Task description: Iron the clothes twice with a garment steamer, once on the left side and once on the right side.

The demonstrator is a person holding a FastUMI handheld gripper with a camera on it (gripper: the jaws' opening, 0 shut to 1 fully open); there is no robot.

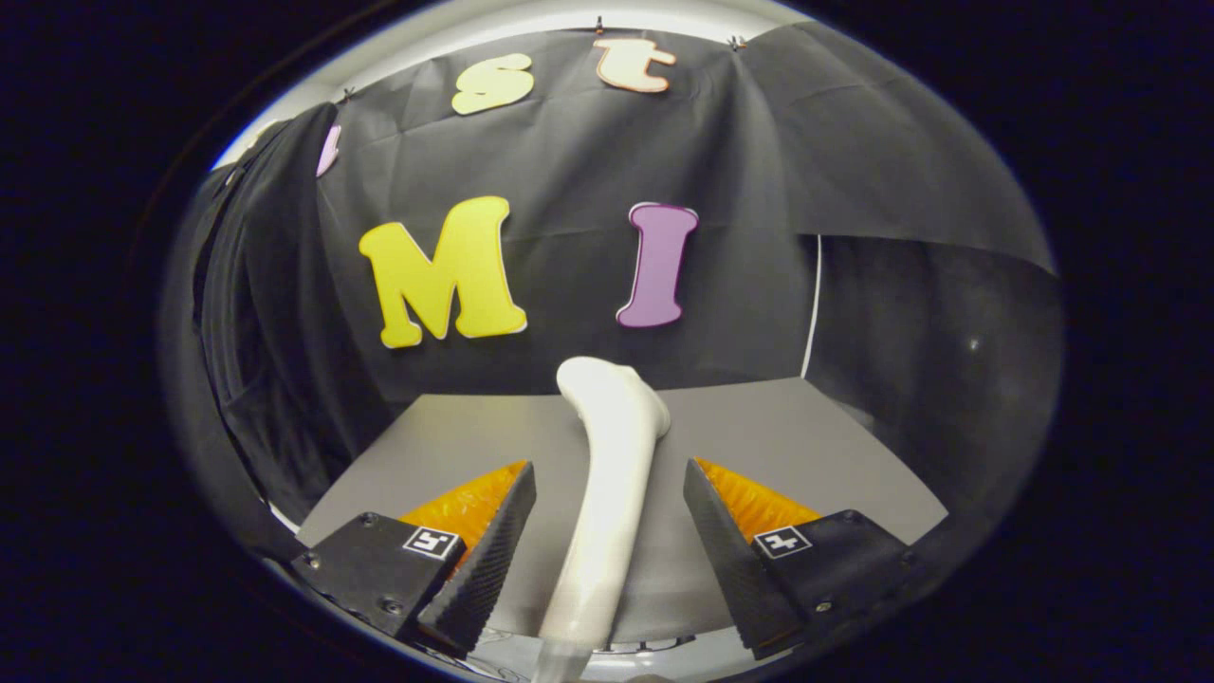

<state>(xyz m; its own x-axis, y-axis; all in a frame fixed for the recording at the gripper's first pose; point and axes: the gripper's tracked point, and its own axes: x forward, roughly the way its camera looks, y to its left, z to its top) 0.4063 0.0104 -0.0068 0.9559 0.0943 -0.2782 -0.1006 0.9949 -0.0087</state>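
The gripper (609, 493) is standing released, fingers spread either side of the smooth white plastic garment steamer (607, 493) rising upright between them over the grey table (806, 436), likely rigid, slippery and top-heavy, best clasped at its narrow mid-handle.

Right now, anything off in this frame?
One thing: the garment steamer stands between the open fingers, touching neither, and leans slightly off upright, its head bent toward the wall. The grey table behind it bears no garment. No spill or damage.
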